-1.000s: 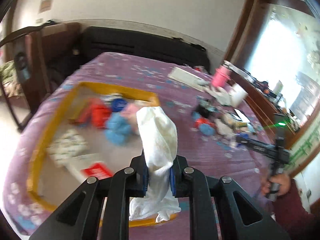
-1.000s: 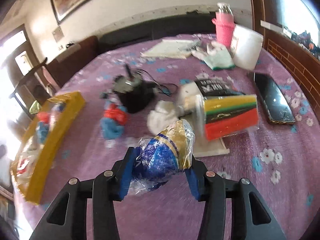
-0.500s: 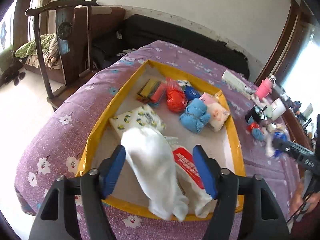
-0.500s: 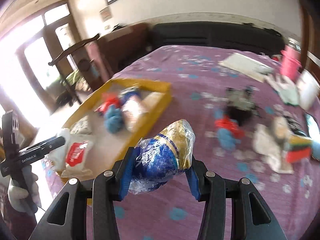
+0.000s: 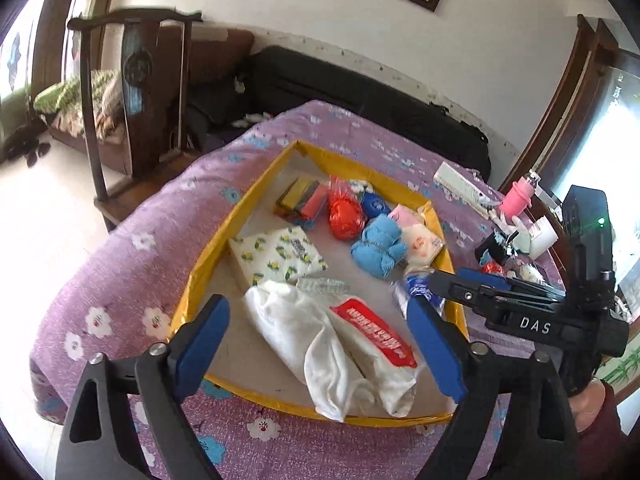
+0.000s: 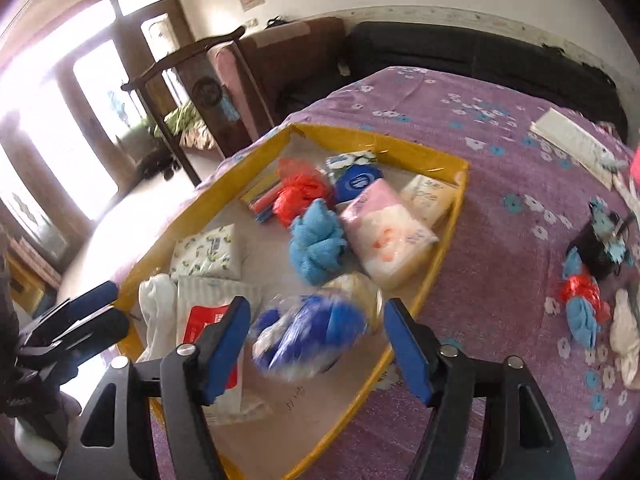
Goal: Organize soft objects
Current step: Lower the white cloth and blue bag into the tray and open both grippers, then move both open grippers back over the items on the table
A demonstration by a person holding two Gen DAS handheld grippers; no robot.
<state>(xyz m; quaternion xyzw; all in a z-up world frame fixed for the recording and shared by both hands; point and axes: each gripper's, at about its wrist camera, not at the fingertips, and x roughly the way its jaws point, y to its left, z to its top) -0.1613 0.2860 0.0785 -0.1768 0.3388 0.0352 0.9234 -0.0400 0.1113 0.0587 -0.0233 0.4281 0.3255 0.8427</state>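
Observation:
A yellow-rimmed tray (image 5: 208, 248) (image 6: 448, 236) on the purple bedspread holds several soft items. My left gripper (image 5: 316, 348) is open above the tray's near end; the white cloth (image 5: 308, 344) lies in the tray below it, free of the pads, and shows in the right wrist view (image 6: 158, 312). My right gripper (image 6: 318, 344) is open over the tray; the blue and gold wrapped bundle (image 6: 316, 332) is blurred between its spread pads, apparently loose. The right gripper also shows in the left wrist view (image 5: 424, 284).
In the tray lie a blue towel (image 5: 380, 246), a red bag (image 5: 346, 216), tissue packs (image 5: 280, 258) and a red-labelled pack (image 5: 376, 336). On the bedspread to the right lie a red and blue bundle (image 6: 584, 308), a black item (image 6: 596, 248) and a pink bottle (image 5: 518, 198).
My left gripper opened and let go of the white cloth, which now lies in the tray. My right gripper carried the blue bundle over the tray and opened; the bundle is dropping.

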